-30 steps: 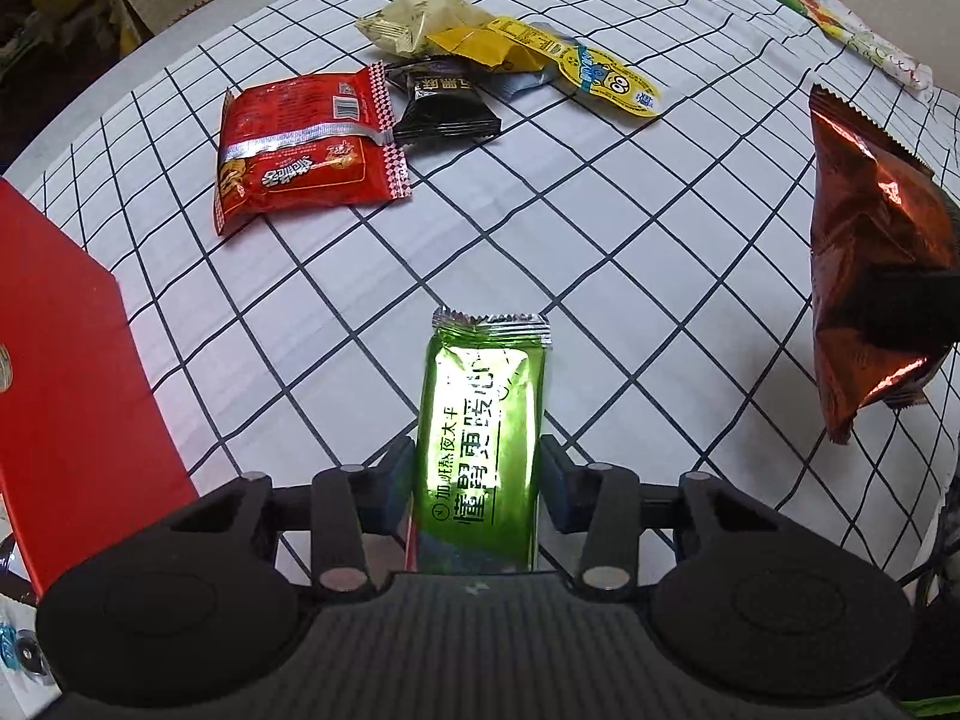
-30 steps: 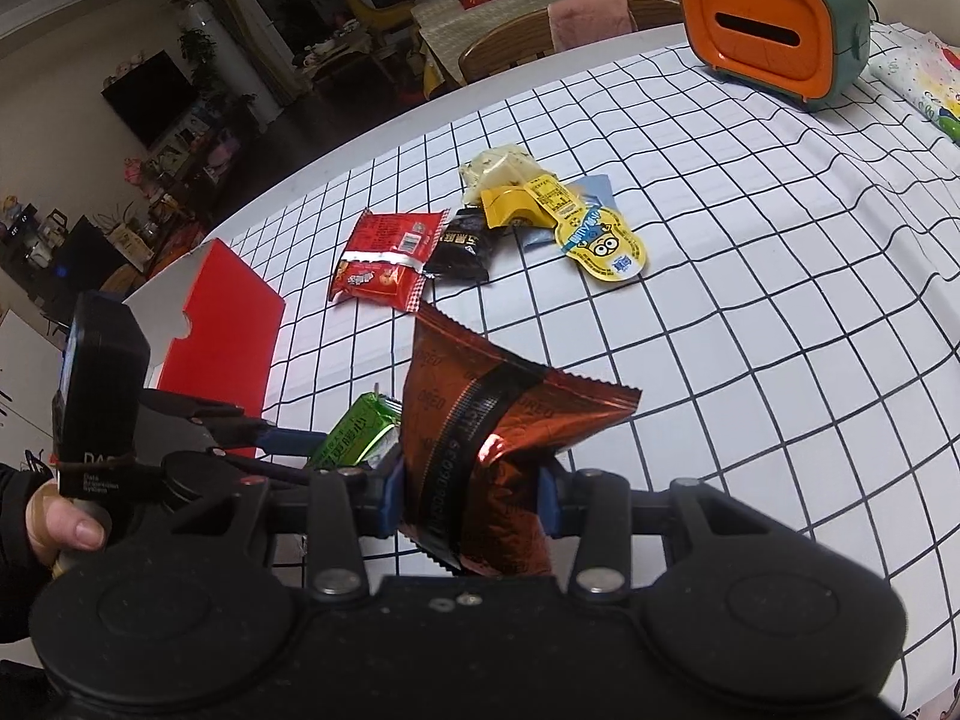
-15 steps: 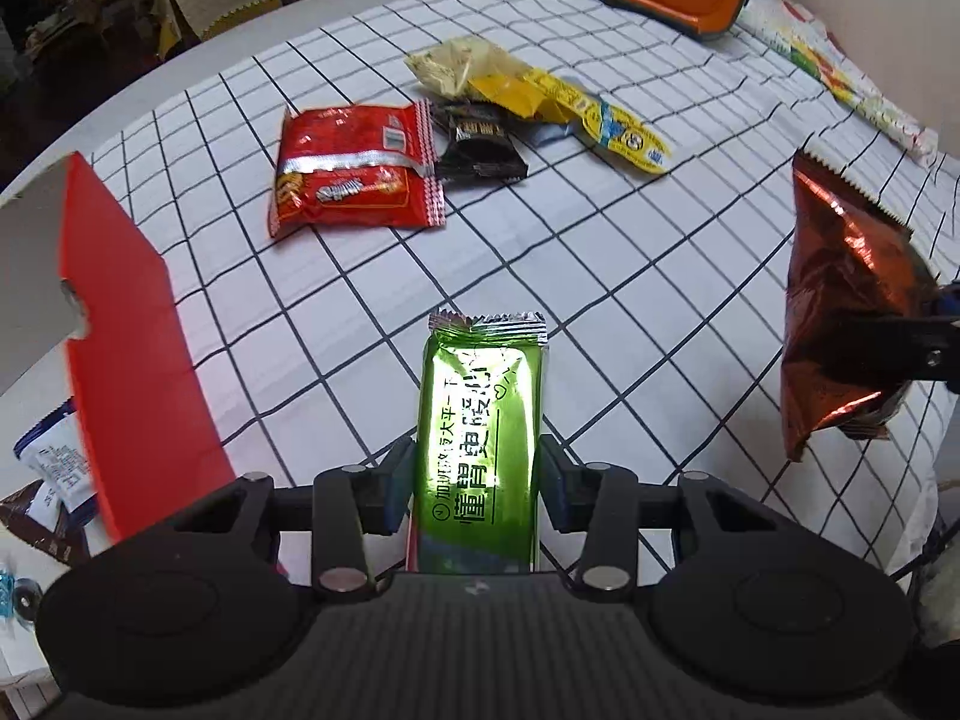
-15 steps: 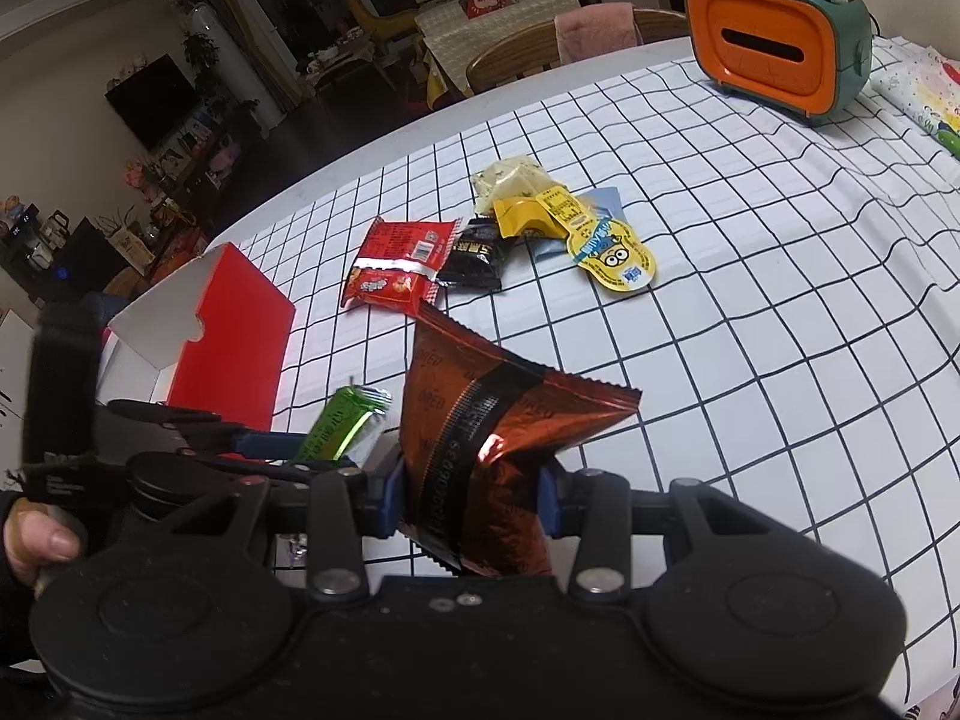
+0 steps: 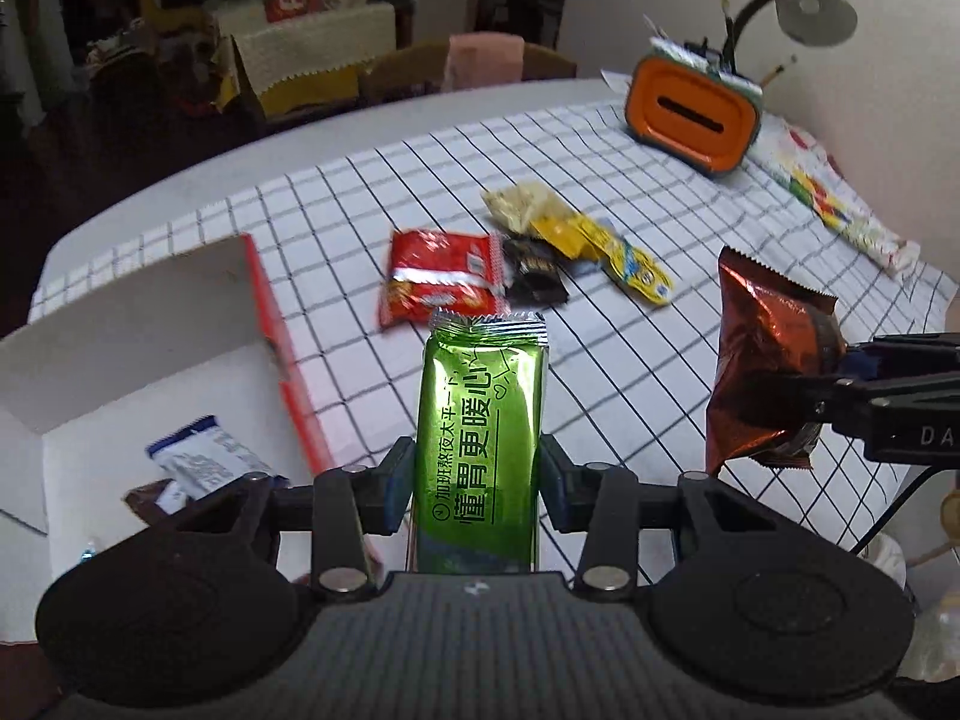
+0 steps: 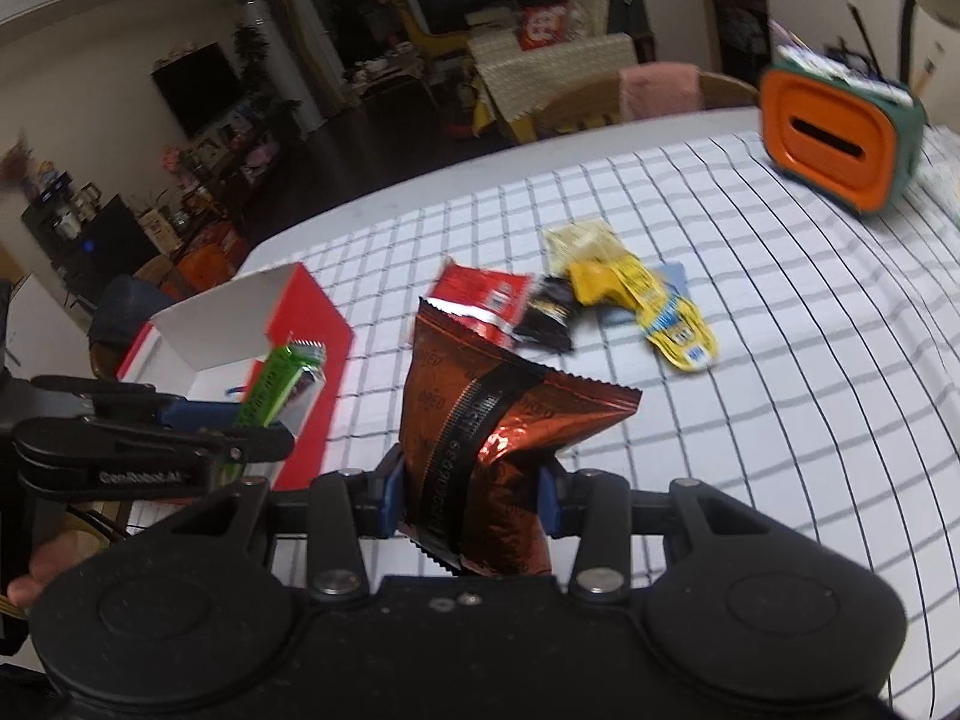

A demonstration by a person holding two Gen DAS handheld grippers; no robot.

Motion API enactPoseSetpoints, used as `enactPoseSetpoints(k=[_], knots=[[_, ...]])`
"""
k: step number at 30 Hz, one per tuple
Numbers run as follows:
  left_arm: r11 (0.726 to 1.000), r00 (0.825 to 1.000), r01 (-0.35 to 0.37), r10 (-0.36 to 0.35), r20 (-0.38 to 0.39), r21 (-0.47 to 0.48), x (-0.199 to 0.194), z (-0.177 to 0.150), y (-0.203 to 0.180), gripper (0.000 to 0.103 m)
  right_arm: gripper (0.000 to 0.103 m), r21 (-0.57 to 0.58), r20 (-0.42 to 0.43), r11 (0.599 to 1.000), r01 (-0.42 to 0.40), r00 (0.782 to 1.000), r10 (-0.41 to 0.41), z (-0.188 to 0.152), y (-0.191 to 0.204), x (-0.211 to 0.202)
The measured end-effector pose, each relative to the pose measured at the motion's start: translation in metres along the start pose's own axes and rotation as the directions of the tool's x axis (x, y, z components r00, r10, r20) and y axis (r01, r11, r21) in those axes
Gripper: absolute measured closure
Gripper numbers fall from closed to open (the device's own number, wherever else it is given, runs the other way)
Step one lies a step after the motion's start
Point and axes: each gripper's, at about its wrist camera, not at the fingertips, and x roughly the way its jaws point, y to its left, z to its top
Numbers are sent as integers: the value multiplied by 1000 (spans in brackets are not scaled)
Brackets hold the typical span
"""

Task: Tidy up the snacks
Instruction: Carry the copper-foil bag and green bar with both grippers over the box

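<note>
Left wrist view: left gripper (image 5: 478, 480) pinches a green snack bar (image 5: 483, 438); at three o'clock, right gripper (image 5: 798, 384) clamps a copper-brown packet (image 5: 759, 360).

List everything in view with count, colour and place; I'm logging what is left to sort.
green snack bar: 1, green, held in left gripper
foil snack bag: 1, copper-brown, held in right gripper
red packet: 1, red, on checked cloth
black packet: 1, black, beside red packet
yellow packets: a few, yellow, behind the black one
box: 1, red and white, left, some packets inside
tissue holder: 1, orange, far right
left gripper: jaws shut on bar
right gripper: jaws shut on bag
</note>
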Motion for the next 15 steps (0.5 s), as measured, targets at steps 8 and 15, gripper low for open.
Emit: enactPoseSetpoints(k=[8, 15], knots=[[996, 996, -67, 71, 62, -60, -35, -1, 49, 61, 63, -125, 11, 991, -41, 999, 42, 25, 56, 11], [985, 986, -138, 147, 80, -107, -49, -9, 96, 61, 63, -227, -13, 970, -83, 997, 83, 41, 109, 38]])
